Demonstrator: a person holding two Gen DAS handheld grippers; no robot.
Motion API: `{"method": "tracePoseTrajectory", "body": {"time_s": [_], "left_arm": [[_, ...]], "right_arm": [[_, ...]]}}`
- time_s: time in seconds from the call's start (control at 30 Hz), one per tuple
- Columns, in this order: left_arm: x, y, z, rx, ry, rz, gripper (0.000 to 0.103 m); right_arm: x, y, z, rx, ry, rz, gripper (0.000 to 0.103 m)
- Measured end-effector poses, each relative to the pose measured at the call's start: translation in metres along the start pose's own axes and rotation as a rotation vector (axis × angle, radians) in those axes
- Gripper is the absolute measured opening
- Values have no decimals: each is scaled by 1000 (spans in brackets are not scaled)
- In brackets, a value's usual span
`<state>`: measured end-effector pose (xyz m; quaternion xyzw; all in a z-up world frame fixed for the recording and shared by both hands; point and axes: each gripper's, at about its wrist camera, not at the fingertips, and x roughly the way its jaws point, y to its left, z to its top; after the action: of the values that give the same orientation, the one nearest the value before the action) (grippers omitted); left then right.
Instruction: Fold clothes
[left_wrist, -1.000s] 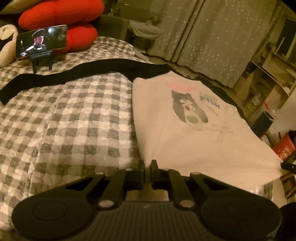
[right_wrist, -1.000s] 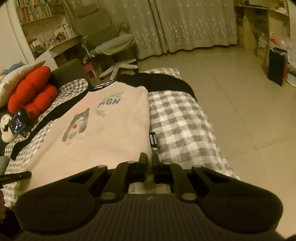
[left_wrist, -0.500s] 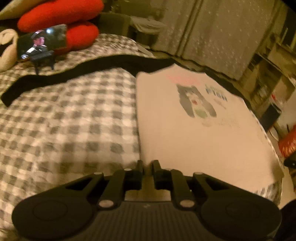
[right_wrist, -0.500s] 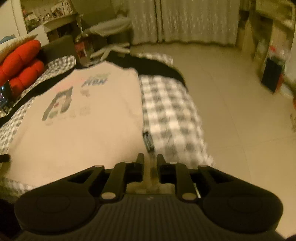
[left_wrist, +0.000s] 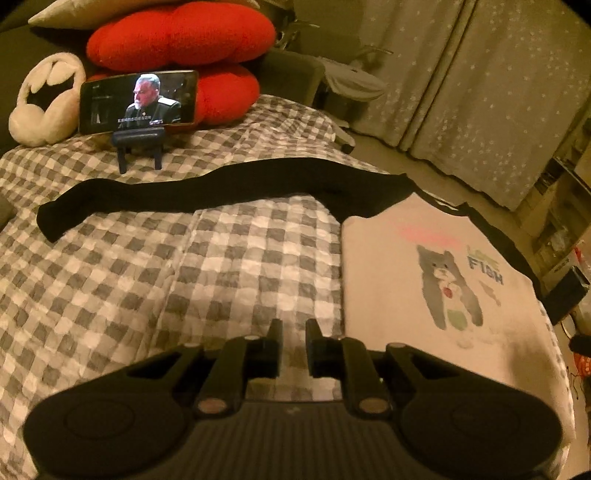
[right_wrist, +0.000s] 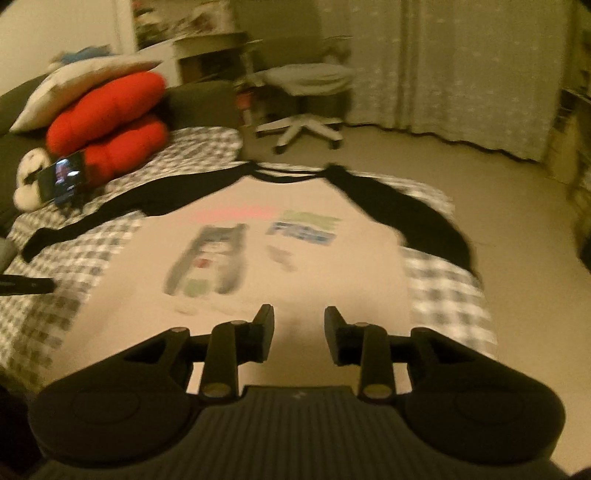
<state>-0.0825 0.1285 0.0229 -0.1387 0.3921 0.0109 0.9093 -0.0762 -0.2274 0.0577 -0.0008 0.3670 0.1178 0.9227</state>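
Observation:
A cream shirt (left_wrist: 424, 302) with black sleeves and a grey cat print lies flat, front up, on the checkered bedspread (left_wrist: 147, 288). Its long black sleeve (left_wrist: 221, 188) stretches out to the left across the bed. My left gripper (left_wrist: 294, 326) hovers over the bedspread just left of the shirt's lower edge, its jaws a narrow gap apart with nothing between them. In the blurred right wrist view, my right gripper (right_wrist: 299, 314) is above the lower middle of the shirt (right_wrist: 314, 266); its jaws are opening and hold nothing.
A phone on a stand (left_wrist: 138, 101) plays video at the head of the bed, in front of red cushions (left_wrist: 181, 37) and a white plush (left_wrist: 44, 99). An office chair (right_wrist: 306, 107) and curtains stand beyond. Bare floor (right_wrist: 517, 258) runs along the bed's right edge.
Both grippers were shut at the shirt's bottom corners and have let go and opened. The left one slid left onto the bedspread. The right one swung left over the shirt's middle.

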Motion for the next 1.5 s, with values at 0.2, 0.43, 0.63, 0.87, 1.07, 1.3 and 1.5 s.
{"method": "tracePoseTrajectory", "body": {"time_s": [0.2,0.43,0.63,0.87,1.07,1.3,1.5], "left_arm": [[10,-2,23,-43,5,14,13],[25,-21,63,-73,-16,0,14],[58,-25,82,-64,-31,59,16],[76,36,80,-173,-6,138,16],[67,84,80,-226,-24,224,17],[65,118,72,-284,7,227,18],[47,167,62,-331,-51,257,24]], "right_arm": [[21,29,43,22,-2,110,34],[30,40,104,95,-47,174,35],[63,40,120,94,-47,159,36],[129,54,101,4,70,155,36],[172,85,89,-90,152,189,36],[197,119,84,-218,147,140,36],[202,142,89,-303,94,175,36]]}}
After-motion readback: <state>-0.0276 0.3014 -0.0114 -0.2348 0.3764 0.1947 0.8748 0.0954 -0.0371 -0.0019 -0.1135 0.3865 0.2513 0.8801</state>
